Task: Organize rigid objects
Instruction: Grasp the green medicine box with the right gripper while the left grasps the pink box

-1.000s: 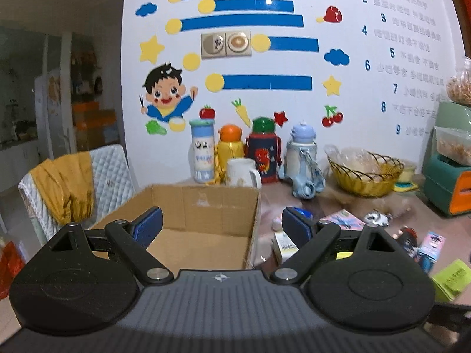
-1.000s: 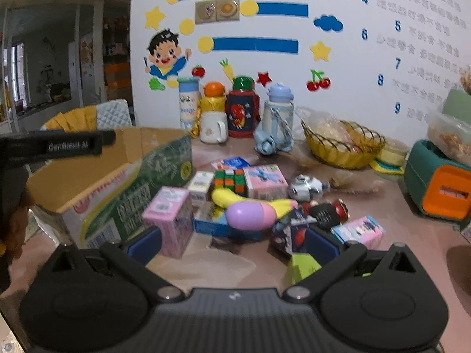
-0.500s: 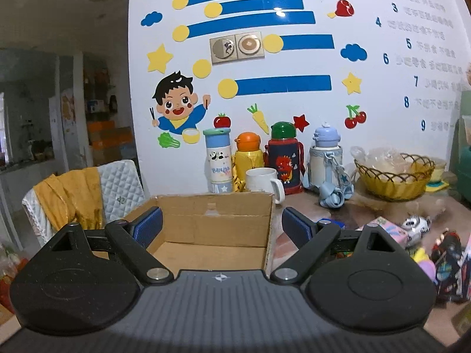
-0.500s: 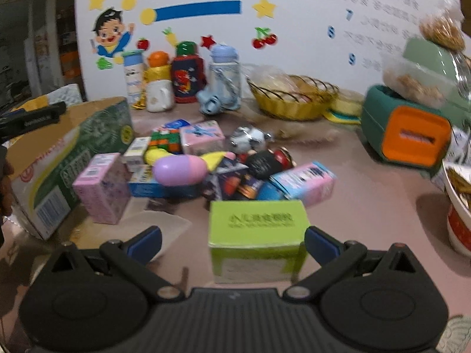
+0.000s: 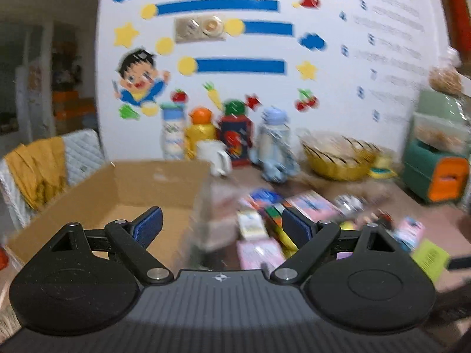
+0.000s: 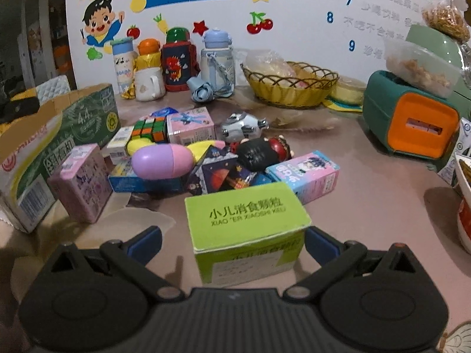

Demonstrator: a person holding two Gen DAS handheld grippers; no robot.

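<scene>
My right gripper (image 6: 232, 239) is spread wide around the lime-green carton (image 6: 245, 232) sitting right between its pads, not clamped yet; looks light, stiff cardboard, crushable, so I'd pinch its side walls gently; left gripper (image 5: 221, 226) open, empty, over the cardboard box (image 5: 123, 188).

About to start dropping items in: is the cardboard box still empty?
Looks empty: the left wrist view shows only bare brown floor inside the cardboard box, though the picture is blurred and the left tool hides the near part.
</scene>
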